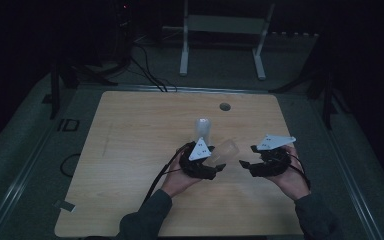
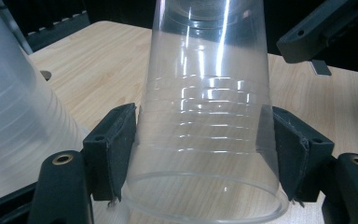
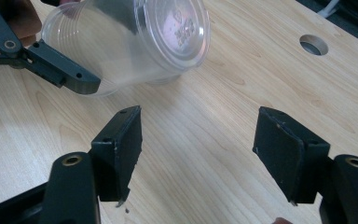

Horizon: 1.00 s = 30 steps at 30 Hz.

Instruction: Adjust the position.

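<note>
L gripper [image 1: 219,167] clamps clear plastic cup [image 1: 223,151] near its rim, tilted, mid-table [image 1: 130,150] toward near edge. R gripper [image 1: 246,166] spread, nothing between pads. Embossed base marks unreadable. 2nd cup [image 1: 203,128] upright behind.

Nothing I can read sits anywhere near my fingers. The clear cup [image 3: 135,42] that my left gripper [image 2: 200,154] clamps by its sides, tipped over with its base toward my right gripper [image 3: 198,154], has raised marks moulded into that base, but they are too small and faint for me to make out a single letter or digit. Off to the left of my left hand, on the grey floor [image 1: 40,145] beside the table [image 1: 130,150], there is a dark marking that might be lettering, though it is too dim to read.
</note>
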Available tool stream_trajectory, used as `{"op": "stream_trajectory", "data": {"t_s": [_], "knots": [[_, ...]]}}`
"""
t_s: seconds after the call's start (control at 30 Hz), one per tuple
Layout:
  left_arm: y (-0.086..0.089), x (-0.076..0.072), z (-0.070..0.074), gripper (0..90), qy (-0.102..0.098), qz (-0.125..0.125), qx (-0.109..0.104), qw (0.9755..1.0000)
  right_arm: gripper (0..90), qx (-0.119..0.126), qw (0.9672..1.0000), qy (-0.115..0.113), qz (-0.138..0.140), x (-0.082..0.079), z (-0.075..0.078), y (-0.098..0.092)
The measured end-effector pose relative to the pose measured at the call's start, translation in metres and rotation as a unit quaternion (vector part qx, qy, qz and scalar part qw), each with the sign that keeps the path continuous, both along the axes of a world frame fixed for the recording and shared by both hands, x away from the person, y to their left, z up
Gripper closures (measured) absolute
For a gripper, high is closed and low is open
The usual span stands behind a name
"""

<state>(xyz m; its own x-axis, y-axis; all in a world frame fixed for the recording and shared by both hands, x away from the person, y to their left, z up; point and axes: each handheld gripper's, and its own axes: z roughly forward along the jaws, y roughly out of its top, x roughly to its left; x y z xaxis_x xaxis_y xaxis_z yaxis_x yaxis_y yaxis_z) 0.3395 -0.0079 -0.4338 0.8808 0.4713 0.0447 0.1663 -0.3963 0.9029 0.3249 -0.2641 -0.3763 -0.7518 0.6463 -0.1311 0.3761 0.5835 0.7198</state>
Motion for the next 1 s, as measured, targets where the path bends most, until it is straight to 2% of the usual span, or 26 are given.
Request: {"op": "stream_trajectory", "data": {"t_s": [0.53,1.0], "knots": [[0.0005,-0.0008,-0.0005,29.6,0.001,-0.012,0.013,0.9998,32.1,-0.039,0.9989,0.007,0.024,0.0038,0.0059,0.0043],[0.0009,-0.0007,-0.0014,29.6,0.004,-0.016,0.023,0.9996,32.0,-0.069,0.9965,0.014,0.044,0.0066,0.0065,0.0085]]}}
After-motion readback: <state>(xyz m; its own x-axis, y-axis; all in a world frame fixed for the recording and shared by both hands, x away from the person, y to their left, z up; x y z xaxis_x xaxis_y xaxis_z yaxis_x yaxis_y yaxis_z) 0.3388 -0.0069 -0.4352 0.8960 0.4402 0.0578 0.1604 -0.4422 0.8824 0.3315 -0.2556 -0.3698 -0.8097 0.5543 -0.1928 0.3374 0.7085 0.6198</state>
